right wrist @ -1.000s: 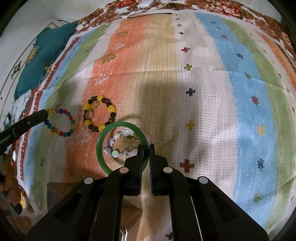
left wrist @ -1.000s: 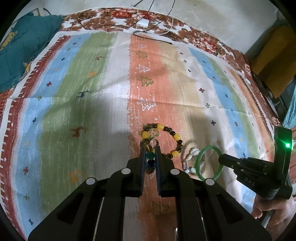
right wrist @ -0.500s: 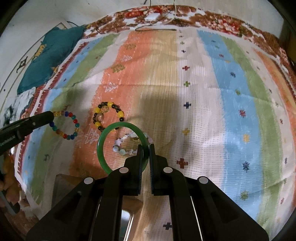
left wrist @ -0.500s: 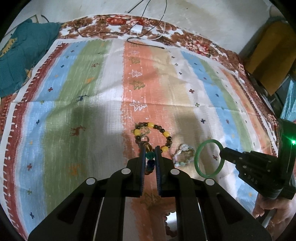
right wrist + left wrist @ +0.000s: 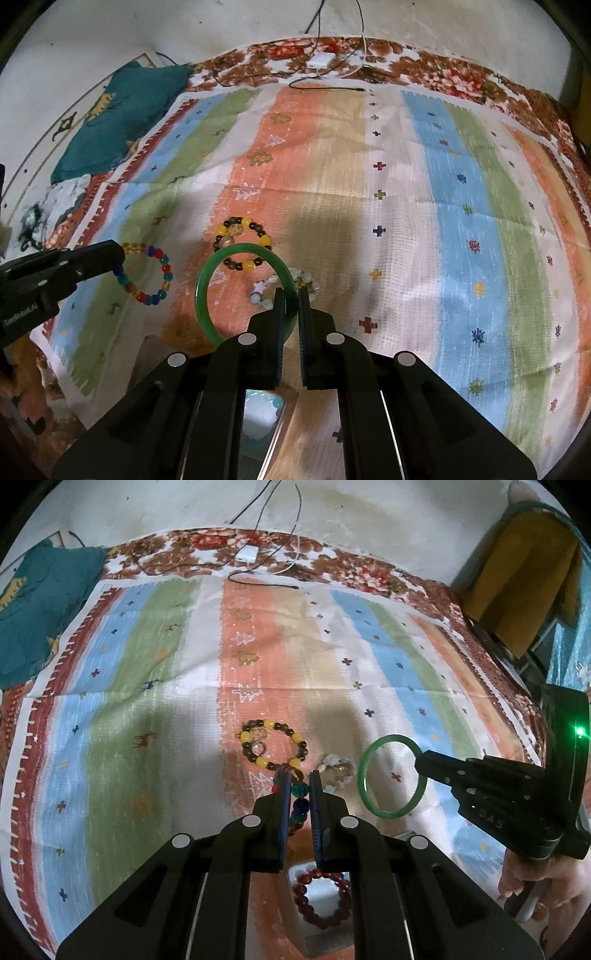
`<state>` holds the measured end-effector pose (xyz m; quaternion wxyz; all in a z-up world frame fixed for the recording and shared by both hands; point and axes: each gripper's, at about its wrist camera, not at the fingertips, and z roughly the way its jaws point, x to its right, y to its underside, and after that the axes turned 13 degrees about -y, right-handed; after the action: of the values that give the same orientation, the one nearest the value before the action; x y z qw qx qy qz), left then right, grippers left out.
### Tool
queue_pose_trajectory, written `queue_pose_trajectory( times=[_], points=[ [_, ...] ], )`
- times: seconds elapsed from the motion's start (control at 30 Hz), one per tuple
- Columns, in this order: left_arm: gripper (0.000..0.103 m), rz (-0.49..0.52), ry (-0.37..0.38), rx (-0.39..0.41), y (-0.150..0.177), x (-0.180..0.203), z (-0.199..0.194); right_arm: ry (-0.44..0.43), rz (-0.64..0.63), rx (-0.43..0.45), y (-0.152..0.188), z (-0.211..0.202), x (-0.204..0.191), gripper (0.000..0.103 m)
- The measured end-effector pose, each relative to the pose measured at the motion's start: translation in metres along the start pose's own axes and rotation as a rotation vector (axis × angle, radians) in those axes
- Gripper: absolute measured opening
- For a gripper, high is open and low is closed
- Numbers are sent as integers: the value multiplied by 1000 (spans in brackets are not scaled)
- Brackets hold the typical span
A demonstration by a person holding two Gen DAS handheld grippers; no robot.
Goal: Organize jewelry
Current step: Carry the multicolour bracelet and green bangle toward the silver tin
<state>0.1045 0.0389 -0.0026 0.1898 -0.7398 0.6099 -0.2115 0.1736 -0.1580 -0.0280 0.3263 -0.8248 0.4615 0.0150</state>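
My left gripper (image 5: 299, 788) is closed on the multicolored bead bracelet (image 5: 147, 273). My right gripper (image 5: 291, 301) clamps the green bangle (image 5: 207, 291) above the striped cloth (image 5: 406, 221).

My left gripper (image 5: 55, 280) carries white lettering, "GenRobot.AI", along its black side. On my right gripper (image 5: 491, 797) I can read only the faint letters "DAS".
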Motion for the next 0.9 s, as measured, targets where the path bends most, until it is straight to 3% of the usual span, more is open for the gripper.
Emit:
queue_pose_trajectory(
  times=[0.9],
  points=[
    [9, 57, 61, 56, 49, 18, -53, -25, -88, 16, 48, -36, -33, 8]
  ],
)
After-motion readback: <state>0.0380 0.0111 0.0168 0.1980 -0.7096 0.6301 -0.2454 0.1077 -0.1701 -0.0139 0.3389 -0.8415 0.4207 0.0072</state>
